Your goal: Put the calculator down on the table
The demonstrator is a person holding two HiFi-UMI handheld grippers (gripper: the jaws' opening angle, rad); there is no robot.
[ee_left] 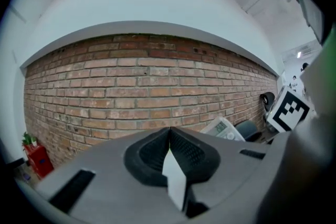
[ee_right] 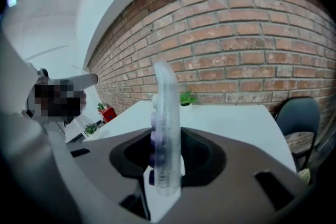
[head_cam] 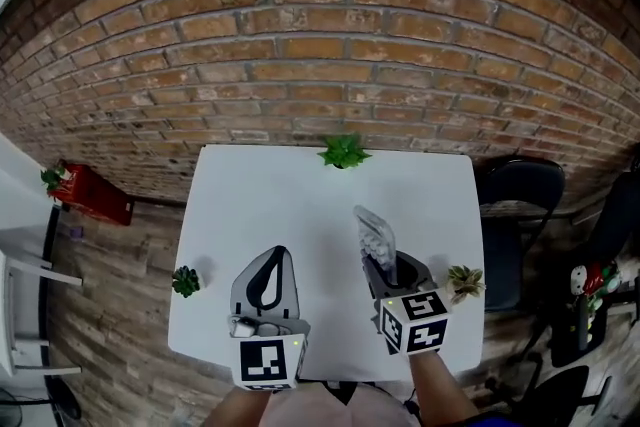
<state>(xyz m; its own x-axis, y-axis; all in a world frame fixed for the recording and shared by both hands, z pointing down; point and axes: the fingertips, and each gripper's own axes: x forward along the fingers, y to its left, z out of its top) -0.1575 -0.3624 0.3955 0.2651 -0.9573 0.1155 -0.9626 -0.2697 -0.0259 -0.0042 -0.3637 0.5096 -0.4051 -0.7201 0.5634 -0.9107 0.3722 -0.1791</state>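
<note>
A clear-cased calculator (head_cam: 375,233) with dark keys stands on its edge between the pads of my right gripper (head_cam: 383,265), which is shut on its lower end. It sticks out forward over the right half of the white table (head_cam: 260,205). In the right gripper view the calculator (ee_right: 165,123) rises edge-on from the right gripper (ee_right: 165,155). My left gripper (head_cam: 277,260) hangs over the table's near left part, shut, with nothing between its pads. In the left gripper view its pads (ee_left: 169,139) meet in a line, and the calculator (ee_left: 223,128) shows to the right.
A small green plant (head_cam: 344,153) stands at the table's far edge, another plant (head_cam: 186,280) at its left edge and a third (head_cam: 465,281) at its right edge. A dark chair (head_cam: 520,195) stands to the right, a red box (head_cam: 95,193) on the floor at the left. A brick wall lies behind.
</note>
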